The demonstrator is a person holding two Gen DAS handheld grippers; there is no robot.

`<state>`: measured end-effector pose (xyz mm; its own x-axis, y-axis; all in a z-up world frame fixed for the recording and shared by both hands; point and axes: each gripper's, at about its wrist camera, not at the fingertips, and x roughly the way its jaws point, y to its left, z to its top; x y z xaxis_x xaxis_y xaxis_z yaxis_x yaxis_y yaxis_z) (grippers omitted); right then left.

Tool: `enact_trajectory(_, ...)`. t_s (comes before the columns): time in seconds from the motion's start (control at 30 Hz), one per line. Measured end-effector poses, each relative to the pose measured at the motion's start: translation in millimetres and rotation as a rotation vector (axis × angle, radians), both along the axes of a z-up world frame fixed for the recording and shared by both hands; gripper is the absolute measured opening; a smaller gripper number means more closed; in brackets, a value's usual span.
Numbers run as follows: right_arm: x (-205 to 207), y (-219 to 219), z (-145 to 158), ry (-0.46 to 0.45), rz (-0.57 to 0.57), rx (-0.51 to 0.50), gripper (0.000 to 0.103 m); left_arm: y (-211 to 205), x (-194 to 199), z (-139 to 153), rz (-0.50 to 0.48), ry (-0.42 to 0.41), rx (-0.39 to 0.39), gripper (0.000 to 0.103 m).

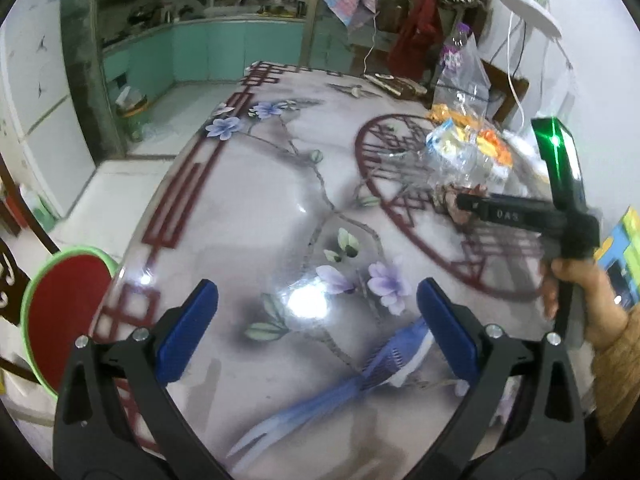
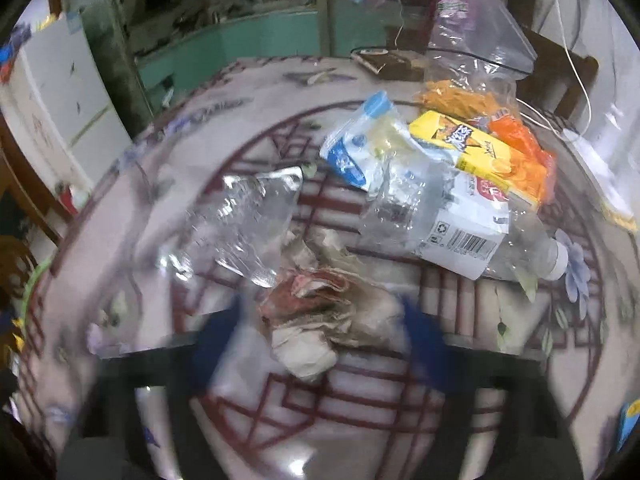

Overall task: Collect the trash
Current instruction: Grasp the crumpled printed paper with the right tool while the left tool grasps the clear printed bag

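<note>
A pile of trash lies on the patterned table [image 1: 248,216]. In the right wrist view I see a crumpled stained tissue wad [image 2: 320,316], a crushed clear plastic bottle [image 2: 460,224], a clear wrapper [image 2: 244,220], a blue-white pouch [image 2: 352,152] and a yellow-orange carton [image 2: 492,152]. My right gripper [image 2: 320,340] is open and blurred, its blue fingers on either side of the tissue wad. In the left wrist view my left gripper [image 1: 316,324] is open and empty above the table's near part; the right gripper [image 1: 496,212] reaches toward the trash pile [image 1: 464,152].
A clear plastic bag [image 2: 476,28] stands behind the pile. A red stool with a green rim [image 1: 64,308] sits left of the table. A white lamp [image 1: 532,16] and cables are at the back right. A dark flat object [image 2: 392,62] lies at the far edge.
</note>
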<state>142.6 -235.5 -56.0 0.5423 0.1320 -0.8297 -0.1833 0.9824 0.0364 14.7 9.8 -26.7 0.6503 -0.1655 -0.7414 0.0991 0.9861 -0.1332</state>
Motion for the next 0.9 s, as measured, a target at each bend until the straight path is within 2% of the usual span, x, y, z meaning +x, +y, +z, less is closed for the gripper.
enact_trajectory(0.03, -1.7, -1.5, 1.0, -0.005, 0.004, 0.011, 0.049, 1.4, 0.2, -0.8, 0.002, -0.001, 0.009, 0.098)
enact_trajectory(0.1, -9.8, -6.9, 9.2, -0.001, 0.009, 0.028, 0.043, 5.2, 2.6, -3.1, 0.019, -0.003, 0.015, 0.098)
enact_trajectory(0.2, -29.3, -11.5, 25.5, -0.004, 0.022, -0.019, 0.04, 8.8, 7.5, -4.7, 0.043, 0.007, 0.003, 0.098)
enact_trajectory(0.27, -44.2, -18.6, 35.6, 0.002, 0.006, -0.03, 0.04, 5.8, 11.3, -5.1, 0.045, 0.006, 0.006, 0.098)
enact_trajectory(0.37, -70.6, -34.3, 46.3, 0.042, -0.029, 0.062, 0.04, -13.4, 25.9, -2.4, 0.026, -0.003, 0.026, 0.098)
enact_trajectory(0.43, -92.3, -44.8, 52.1, 0.036, -0.069, 0.096, 0.04, -31.6, 39.3, 1.1, 0.003, -0.022, 0.027, 0.098)
enact_trajectory(0.53, -108.2, -54.6, 53.9, 0.032, -0.102, 0.106, 0.041, -69.0, 76.2, 2.5, -0.038, -0.021, 0.035, 0.098)
enact_trajectory(0.6, -110.7, -59.1, 49.6, 0.033, -0.121, 0.051, 0.042, -93.8, 104.9, -1.2, -0.05, 0.005, 0.018, 0.098)
enact_trajectory(0.67, -107.6, -64.0, 41.8, 0.054, -0.13, 0.041, 0.042, -112.0, 125.0, -7.8, -0.057, 0.035, 0.027, 0.098)
enact_trajectory(0.8, -101.4, -79.3, 30.6, 0.095, -0.164, 0.088, 0.045, -137.9, 150.5, -26.6, -0.066, 0.097, 0.088, 0.098)
enact_trajectory(0.9, -97.2, -85.6, 35.2, 0.09, -0.17, 0.132, 0.05, -146.4, 159.1, -37.5, -0.067, 0.126, 0.088, 0.095)
